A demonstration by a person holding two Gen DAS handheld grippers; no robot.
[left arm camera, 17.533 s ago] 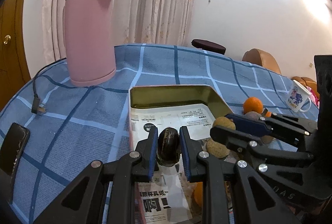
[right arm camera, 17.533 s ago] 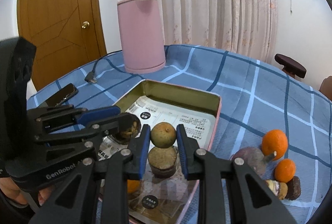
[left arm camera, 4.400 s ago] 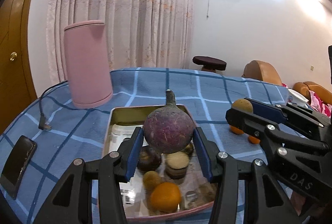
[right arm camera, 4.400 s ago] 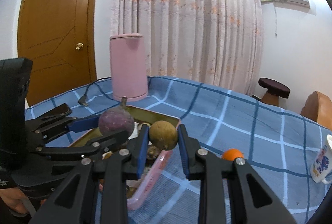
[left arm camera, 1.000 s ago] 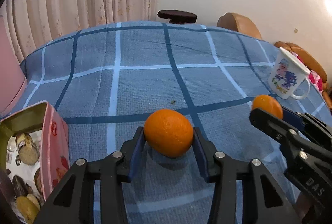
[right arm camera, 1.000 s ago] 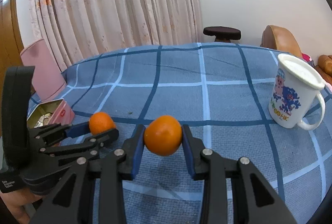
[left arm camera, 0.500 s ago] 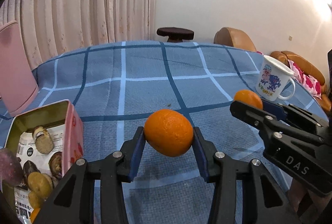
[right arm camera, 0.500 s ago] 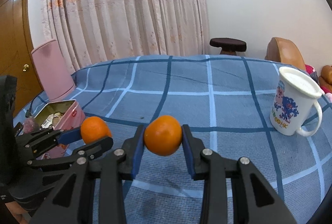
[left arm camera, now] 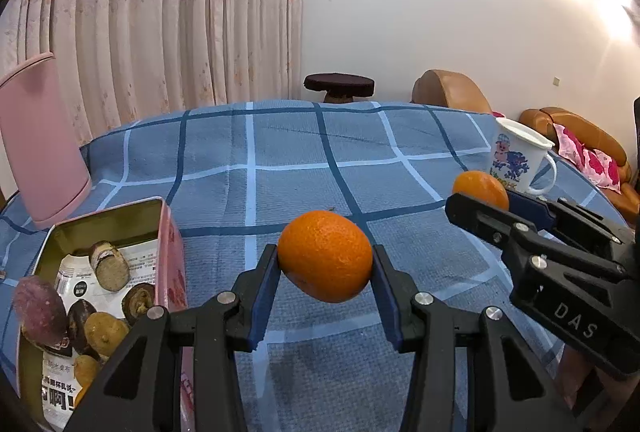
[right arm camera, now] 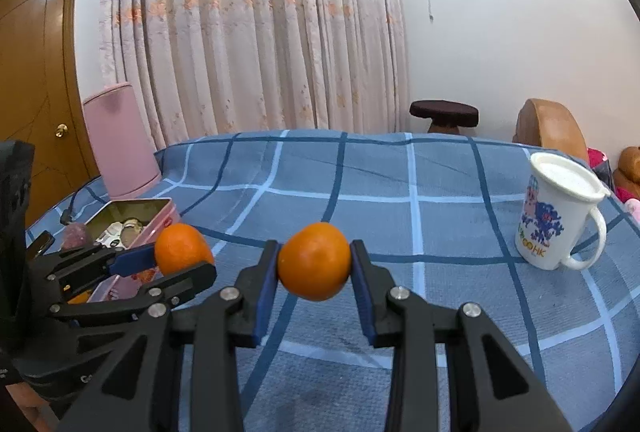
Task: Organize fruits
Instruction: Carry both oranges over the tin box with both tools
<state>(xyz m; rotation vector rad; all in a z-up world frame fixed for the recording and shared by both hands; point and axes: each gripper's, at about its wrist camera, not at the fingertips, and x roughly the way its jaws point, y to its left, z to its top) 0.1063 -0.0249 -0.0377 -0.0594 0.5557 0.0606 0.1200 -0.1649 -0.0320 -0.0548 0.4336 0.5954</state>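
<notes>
Over a blue checked tablecloth point(left arm camera: 280, 168) before pink curtains point(right arm camera: 248, 32), the left gripper point(left arm camera: 325, 272) clamped one orange point(left arm camera: 325, 261) and the right gripper point(right arm camera: 314, 268) another orange point(right arm camera: 314, 261), both aloft, with the fruit tin point(left arm camera: 170, 232) at the cloth's left edge and a mug point(right arm camera: 556, 216) near its right edge.

Ahead of my left gripper point(left arm camera: 325, 274), clamped on its orange point(left arm camera: 325, 261), the blue checked cloth point(left arm camera: 288, 168) lies open to the far edge. Down to its left the tin point(left arm camera: 170, 252) blocks low passage with its raised pink wall, fruit crowding inside. Beyond the tin stands the tall pink kettle point(left arm camera: 38, 148). To its right my right gripper point(right arm camera: 314, 274) with its own orange point(right arm camera: 314, 261) fills that side, the mug point(right arm camera: 556, 216) just past it.
</notes>
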